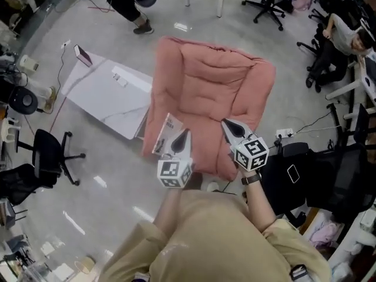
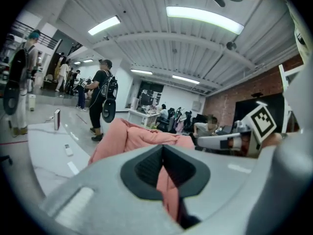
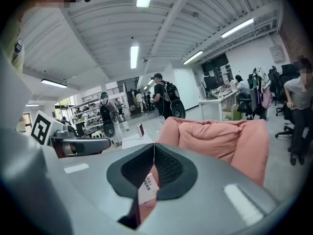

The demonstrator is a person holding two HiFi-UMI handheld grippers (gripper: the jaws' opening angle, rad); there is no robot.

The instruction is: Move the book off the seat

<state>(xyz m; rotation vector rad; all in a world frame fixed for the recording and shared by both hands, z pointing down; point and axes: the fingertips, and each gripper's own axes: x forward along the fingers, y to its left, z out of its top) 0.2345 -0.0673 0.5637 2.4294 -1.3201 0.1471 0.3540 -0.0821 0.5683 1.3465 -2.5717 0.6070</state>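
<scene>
Right now both grippers are closed, nothing held. L gripper (image 1: 184, 137) hangs just over the book (image 1: 165, 135); R gripper (image 1: 228, 126) is further right. Book lies at front-left edge of the pink armchair (image 1: 217, 81) seat, long axis pointing away from the person, so L is nearer.

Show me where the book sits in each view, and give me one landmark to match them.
Head view: the book lies at the pink seat's lower left edge.
Left gripper view: not visible.
Right gripper view: low centre, below the jaws, a white printed corner, probably the book.
Shared landmark: the pink seat, in all three.
</scene>
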